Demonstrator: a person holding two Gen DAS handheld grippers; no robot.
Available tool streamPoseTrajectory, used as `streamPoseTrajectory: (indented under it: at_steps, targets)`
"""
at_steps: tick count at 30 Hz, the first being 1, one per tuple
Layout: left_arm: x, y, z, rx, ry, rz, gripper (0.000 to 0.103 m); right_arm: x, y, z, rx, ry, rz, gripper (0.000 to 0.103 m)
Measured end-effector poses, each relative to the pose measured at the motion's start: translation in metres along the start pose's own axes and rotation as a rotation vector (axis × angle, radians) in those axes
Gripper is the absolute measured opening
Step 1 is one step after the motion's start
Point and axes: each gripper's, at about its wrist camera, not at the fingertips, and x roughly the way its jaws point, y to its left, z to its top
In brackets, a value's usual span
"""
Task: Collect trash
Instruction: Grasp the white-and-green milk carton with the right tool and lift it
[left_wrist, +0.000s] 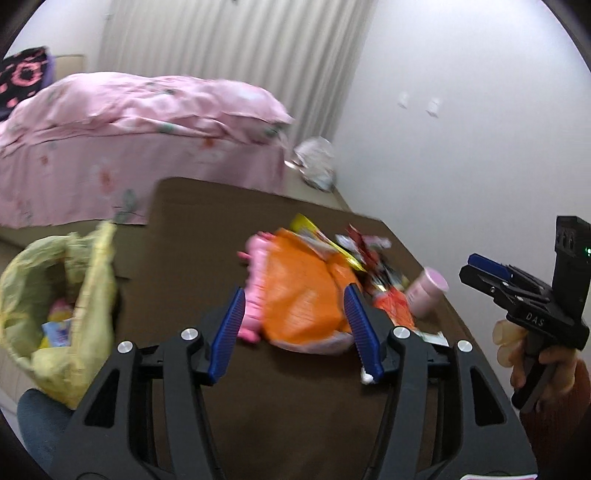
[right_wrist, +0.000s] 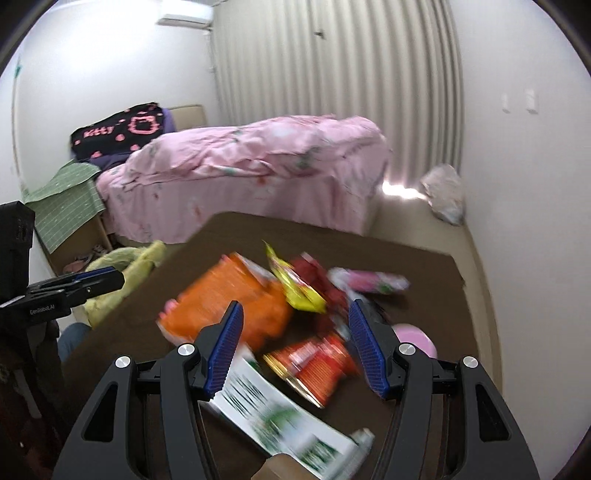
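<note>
A pile of trash lies on a dark brown table (left_wrist: 192, 229). An orange packet (left_wrist: 299, 291) lies just ahead of my open, empty left gripper (left_wrist: 295, 295), over something pink. In the right wrist view my open right gripper (right_wrist: 293, 314) hovers over the orange packet (right_wrist: 225, 306), a yellow wrapper (right_wrist: 295, 286), a red-orange packet (right_wrist: 314, 365) and a white and green tube (right_wrist: 280, 417). A pink cup (left_wrist: 426, 291) lies at the right of the pile. A yellow-green trash bag (left_wrist: 59, 295) hangs open off the table's left edge.
A bed with a pink cover (right_wrist: 251, 173) stands behind the table. A white plastic bag (right_wrist: 445, 194) sits on the floor by the curtain and wall. A green-topped nightstand (right_wrist: 66, 199) is at the left. My right gripper shows in the left wrist view (left_wrist: 480, 267).
</note>
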Motion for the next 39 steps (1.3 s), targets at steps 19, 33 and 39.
streamPoseTrajectory:
  at_steps: [19, 33, 39]
  targets:
    - [0.014, -0.006, -0.028, -0.021, 0.106, 0.003, 0.053, 0.057, 0.032, -0.047, -0.334, 0.262, 0.242, 0.056]
    - [0.014, 0.026, -0.037, -0.134, 0.121, 0.023, 0.053, 0.095, 0.054, -0.03, -0.391, 0.433, 0.307, 0.053]
    - [0.012, 0.026, -0.037, -0.133, 0.116, 0.017, 0.053, 0.046, 0.045, -0.026, -0.274, 0.269, 0.275, 0.048]
